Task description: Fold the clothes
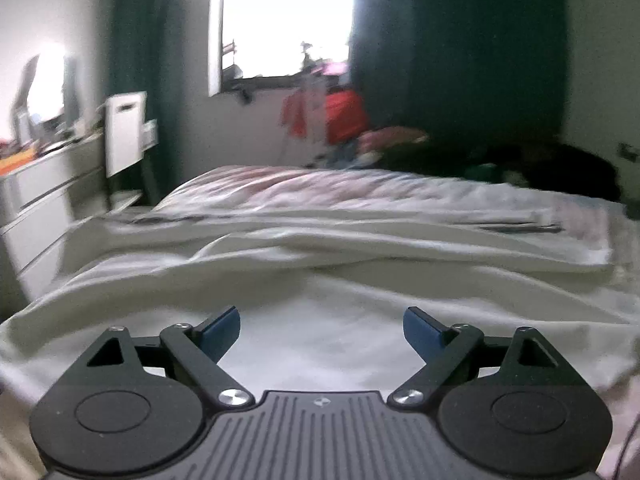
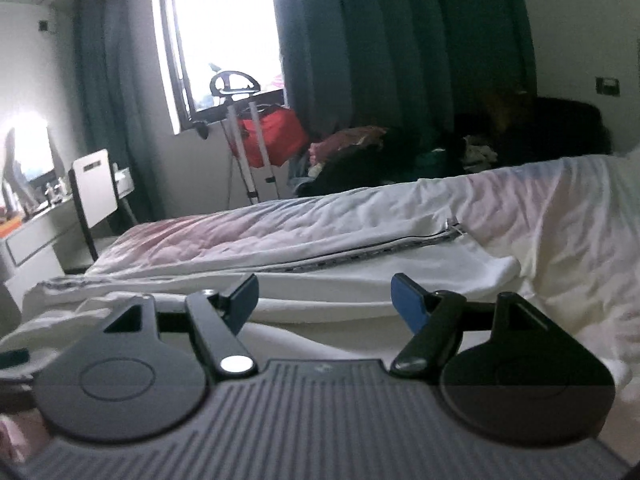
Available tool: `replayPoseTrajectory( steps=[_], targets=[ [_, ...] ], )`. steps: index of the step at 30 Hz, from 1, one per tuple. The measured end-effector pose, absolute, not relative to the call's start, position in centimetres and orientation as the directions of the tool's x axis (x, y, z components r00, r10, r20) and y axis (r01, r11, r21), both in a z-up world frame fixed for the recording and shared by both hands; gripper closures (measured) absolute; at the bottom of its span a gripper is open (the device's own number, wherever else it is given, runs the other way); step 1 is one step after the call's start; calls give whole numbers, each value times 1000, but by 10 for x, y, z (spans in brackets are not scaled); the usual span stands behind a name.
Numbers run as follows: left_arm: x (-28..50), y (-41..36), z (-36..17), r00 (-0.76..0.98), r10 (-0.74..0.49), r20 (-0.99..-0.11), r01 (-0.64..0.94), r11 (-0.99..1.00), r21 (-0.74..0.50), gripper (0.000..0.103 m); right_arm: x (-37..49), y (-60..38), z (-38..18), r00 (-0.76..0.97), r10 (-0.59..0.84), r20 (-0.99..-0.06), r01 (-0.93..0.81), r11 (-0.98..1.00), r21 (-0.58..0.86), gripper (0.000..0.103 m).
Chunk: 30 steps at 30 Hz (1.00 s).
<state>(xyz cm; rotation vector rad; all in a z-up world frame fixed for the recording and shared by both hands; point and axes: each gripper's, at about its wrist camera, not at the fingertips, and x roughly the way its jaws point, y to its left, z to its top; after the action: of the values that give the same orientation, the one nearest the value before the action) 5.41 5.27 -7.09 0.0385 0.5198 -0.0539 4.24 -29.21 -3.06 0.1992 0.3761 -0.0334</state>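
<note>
Left tongs (image 1: 322, 326) and right tongs (image 2: 324, 298) both gape wide and empty above a white garment (image 1: 320, 280) spread on the bed (image 2: 560, 208).

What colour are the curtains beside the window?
Dark green curtains, clearest in the right wrist view.

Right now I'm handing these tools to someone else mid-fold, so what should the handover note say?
Left tool: open, empty, above the white garment.
Right tool: open, empty, nothing between the blue pads.
The garment lies on the bed, with a layer folded across and a zip edge along its far side.
Done: apparently one fold, just released.
Left: further folds. The heap of clothes beyond the bed looks unsorted.
</note>
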Motion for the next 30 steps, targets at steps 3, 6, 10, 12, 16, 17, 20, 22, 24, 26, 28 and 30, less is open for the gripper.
replayPoseTrajectory(
  steps=[3,6,10,12,16,17,20,22,24,26,28,30],
  targets=[
    [52,80,-66,846,28,-533,-48,999,-23,13,46,-288,-35,919,13,-394,60,983,173,28],
    [51,115,-59,824,52,-564,-154,979,-135,13,49,-286,-40,910,12,-414,66,983,172,28],
    [52,168,-58,764,75,-641,-317,908,-272,13,48,-282,-44,909,12,-417,63,984,166,28],
    [54,195,-63,702,70,-709,-397,864,-309,13,47,-281,-45,908,10,-419,61,986,157,28],
    [60,239,-78,578,44,-815,-551,757,-350,15,49,-285,-48,900,9,-436,73,983,171,28],
    [61,248,-82,554,22,-832,-578,729,-366,15,49,-286,-48,898,7,-439,77,982,175,28],
    [64,268,-87,523,-26,-852,-634,656,-410,15,49,-288,-50,895,1,-447,87,980,177,28],
    [67,280,-86,513,-8,-858,-667,626,-404,17,48,-289,-51,893,-3,-450,93,980,177,28],
    [72,288,-83,508,43,-860,-691,616,-377,17,49,-290,-51,890,-12,-456,103,979,177,28],
    [76,298,-81,500,78,-863,-709,609,-356,17,50,-290,-52,886,-21,-464,115,978,176,28],
    [79,307,-83,500,91,-862,-719,598,-354,17,51,-291,-51,884,-20,-467,117,977,179,28],
    [79,316,-86,506,87,-858,-723,584,-368,17,51,-292,-50,887,-25,-462,125,974,187,16]
  ],
)
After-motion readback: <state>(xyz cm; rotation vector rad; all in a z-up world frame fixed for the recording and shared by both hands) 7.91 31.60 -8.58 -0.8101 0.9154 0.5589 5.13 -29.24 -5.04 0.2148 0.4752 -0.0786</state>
